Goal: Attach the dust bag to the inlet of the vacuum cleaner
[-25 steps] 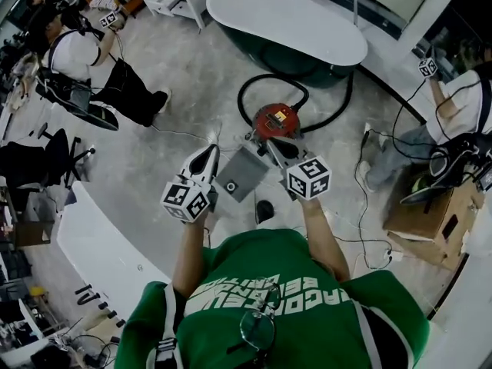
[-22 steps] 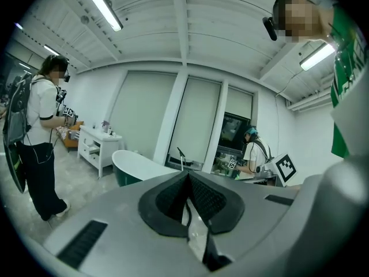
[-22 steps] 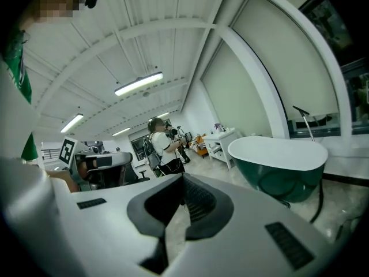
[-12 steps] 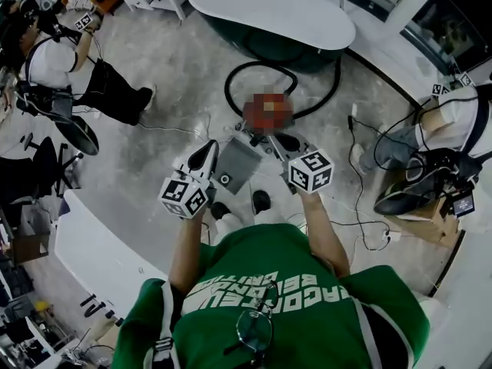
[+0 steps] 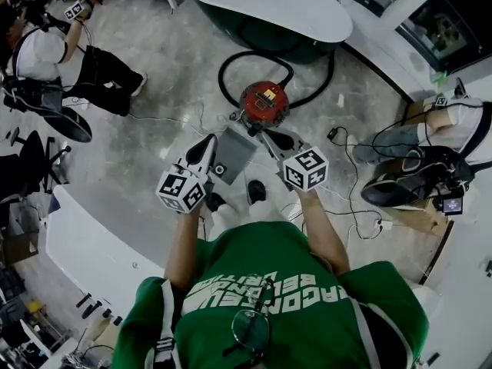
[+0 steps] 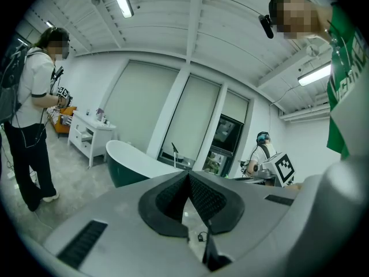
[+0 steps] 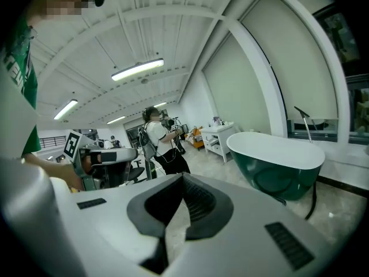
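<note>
Left gripper (image 6: 188, 173) and right gripper (image 7: 183, 177) are both pinched closed and empty, poised above the dust bag (image 5: 231, 157). It lies on the floor (image 5: 154, 148) beside the vacuum cleaner (image 5: 264, 103), probably staged for pickup.

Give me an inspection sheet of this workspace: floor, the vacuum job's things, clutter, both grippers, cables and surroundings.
Surface: mottled grey floor.
Job's things: round red vacuum cleaner stands on the floor, with a black hose looped beside it. The flat grey dust bag with a round hole is between the two grippers, apart from the vacuum.
Clutter: brown cardboard box at the right.
Grippers: left gripper and right gripper both have their jaws together. Which one holds the bag cannot be told.
Cables: thin cables trail over the floor right of the vacuum.
Surroundings: dark green bathtub with a white rim; two other people, one far left, one at the right.
</note>
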The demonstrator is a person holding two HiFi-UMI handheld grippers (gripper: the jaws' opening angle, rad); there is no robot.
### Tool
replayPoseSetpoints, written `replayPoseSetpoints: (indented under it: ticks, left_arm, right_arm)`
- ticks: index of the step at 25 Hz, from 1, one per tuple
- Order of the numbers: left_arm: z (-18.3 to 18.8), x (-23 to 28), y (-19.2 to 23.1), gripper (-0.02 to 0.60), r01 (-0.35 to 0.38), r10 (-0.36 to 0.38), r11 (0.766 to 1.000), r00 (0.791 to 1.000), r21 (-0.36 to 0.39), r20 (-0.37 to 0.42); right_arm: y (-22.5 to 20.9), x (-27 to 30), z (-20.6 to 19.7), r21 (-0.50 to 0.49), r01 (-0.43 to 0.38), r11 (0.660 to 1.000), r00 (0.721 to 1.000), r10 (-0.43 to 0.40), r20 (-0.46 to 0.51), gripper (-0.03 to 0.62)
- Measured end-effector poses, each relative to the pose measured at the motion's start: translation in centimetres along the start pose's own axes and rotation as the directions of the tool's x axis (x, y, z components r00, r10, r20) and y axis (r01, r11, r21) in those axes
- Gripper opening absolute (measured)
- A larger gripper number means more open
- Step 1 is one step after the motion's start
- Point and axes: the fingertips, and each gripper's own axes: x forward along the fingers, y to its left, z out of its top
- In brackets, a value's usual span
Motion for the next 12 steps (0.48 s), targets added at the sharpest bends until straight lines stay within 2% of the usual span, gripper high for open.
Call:
replayPoseSetpoints:
  ticks: [12]
  left_arm:
    - [-4.4,-4.4,7.2,0.002,-0.103,0.103,0.995,0.994,-0.014,-0.031]
  right_arm:
    - [3.4,6.6,-4.2,-0.108,-0.118,0.987,0.99,0.109,-0.087,0.008]
